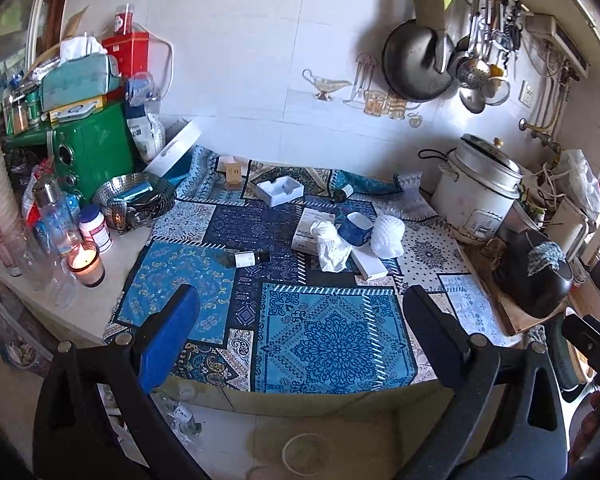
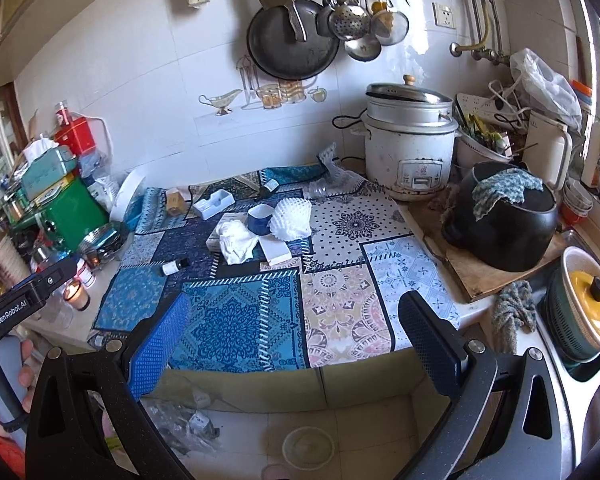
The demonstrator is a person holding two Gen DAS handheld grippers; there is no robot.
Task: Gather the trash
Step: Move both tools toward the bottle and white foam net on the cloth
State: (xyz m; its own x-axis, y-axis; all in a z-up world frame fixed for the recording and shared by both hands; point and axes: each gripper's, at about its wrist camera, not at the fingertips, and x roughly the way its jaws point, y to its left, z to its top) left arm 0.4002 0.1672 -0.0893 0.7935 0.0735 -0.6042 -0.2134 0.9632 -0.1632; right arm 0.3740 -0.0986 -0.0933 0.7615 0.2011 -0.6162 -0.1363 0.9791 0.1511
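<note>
Trash lies on the patterned blue cloth (image 1: 328, 332): a crumpled white tissue (image 1: 332, 246), a white foam fruit net (image 1: 386, 236), a blue tape roll (image 1: 356, 228), flat white boxes (image 1: 370, 266), a small dark bottle (image 1: 248, 258) on its side and a white plastic tray (image 1: 280, 190). The same tissue (image 2: 236, 240), net (image 2: 292, 220) and bottle (image 2: 174, 267) show in the right wrist view. My left gripper (image 1: 304, 308) is open and empty, held above the counter's front edge. My right gripper (image 2: 296, 316) is open and empty, beside it to the right.
A lit candle (image 1: 85, 262), glass jars and a metal basket (image 1: 134, 200) crowd the left. A rice cooker (image 1: 480, 192) and black pot (image 2: 500, 224) on a board stand right. A sink with a yellow-lidded pot (image 2: 588, 300) is far right. A transparent bag lies on the floor (image 2: 184, 420).
</note>
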